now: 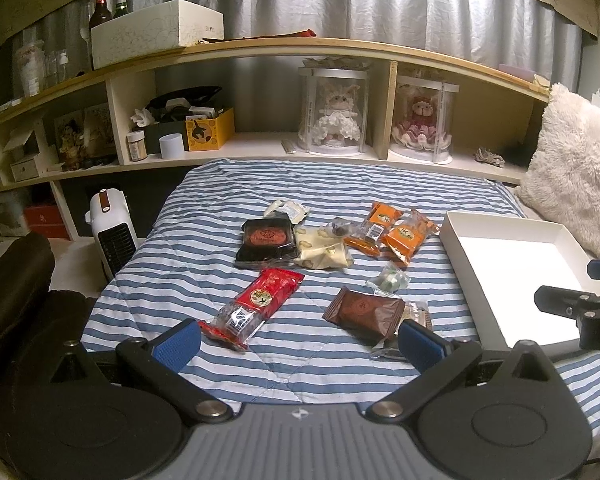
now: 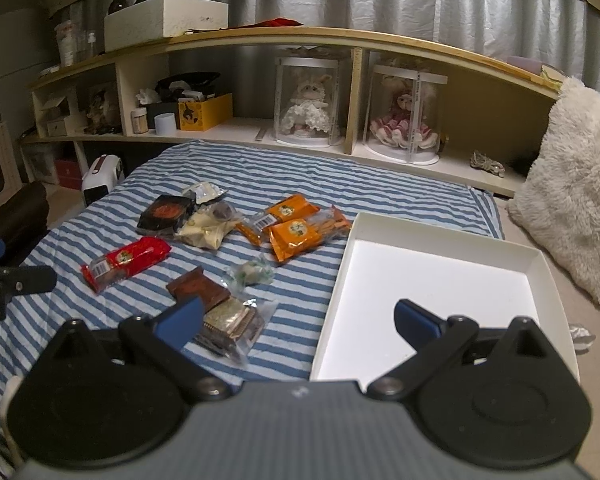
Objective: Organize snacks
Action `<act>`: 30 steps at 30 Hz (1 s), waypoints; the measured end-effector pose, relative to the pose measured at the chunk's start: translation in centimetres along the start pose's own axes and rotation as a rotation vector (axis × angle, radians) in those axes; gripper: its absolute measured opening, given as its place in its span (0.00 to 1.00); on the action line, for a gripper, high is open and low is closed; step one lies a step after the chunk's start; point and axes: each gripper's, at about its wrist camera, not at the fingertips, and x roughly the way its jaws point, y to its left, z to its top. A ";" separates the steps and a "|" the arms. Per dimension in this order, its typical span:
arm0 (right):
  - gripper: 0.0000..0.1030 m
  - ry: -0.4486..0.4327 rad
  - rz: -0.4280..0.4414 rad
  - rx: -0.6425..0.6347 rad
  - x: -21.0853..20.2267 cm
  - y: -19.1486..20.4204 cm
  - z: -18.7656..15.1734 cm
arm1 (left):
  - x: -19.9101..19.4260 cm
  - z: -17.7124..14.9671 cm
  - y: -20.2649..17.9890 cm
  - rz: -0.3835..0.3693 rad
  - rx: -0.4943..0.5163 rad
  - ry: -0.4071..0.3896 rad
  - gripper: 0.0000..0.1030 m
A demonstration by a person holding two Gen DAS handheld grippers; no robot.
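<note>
Here the white box [image 2: 440, 272] lies bare, both grippers' jaws spread, holding nothing.

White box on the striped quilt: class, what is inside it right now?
Nothing shows inside the white box; its floor looks bare. The right tool covers the box's near-left corner, so that part cannot be checked.

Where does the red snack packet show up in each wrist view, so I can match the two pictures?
Left wrist view: the red snack packet lies lower centre-left on the striped blanket, just ahead of the left gripper.
Right wrist view: it lies at centre-left, well left of the right gripper.
Shared landmark: the white box, to the packet's right in both.
</note>
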 end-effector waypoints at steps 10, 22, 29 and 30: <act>0.99 0.001 0.002 -0.002 0.0 0.1 0.0 | -0.4 0.0 0.1 0.001 -0.003 -0.001 1.00; 0.99 -0.008 0.006 -0.006 0.2 0.2 -0.1 | -0.2 0.1 0.8 0.026 -0.006 0.004 1.00; 0.99 -0.014 0.041 -0.036 1.8 0.8 -0.3 | 1.7 0.2 1.2 0.080 -0.014 0.056 1.00; 0.99 -0.006 0.042 -0.044 2.3 1.1 -0.3 | 2.0 0.2 1.3 0.087 -0.018 0.061 1.00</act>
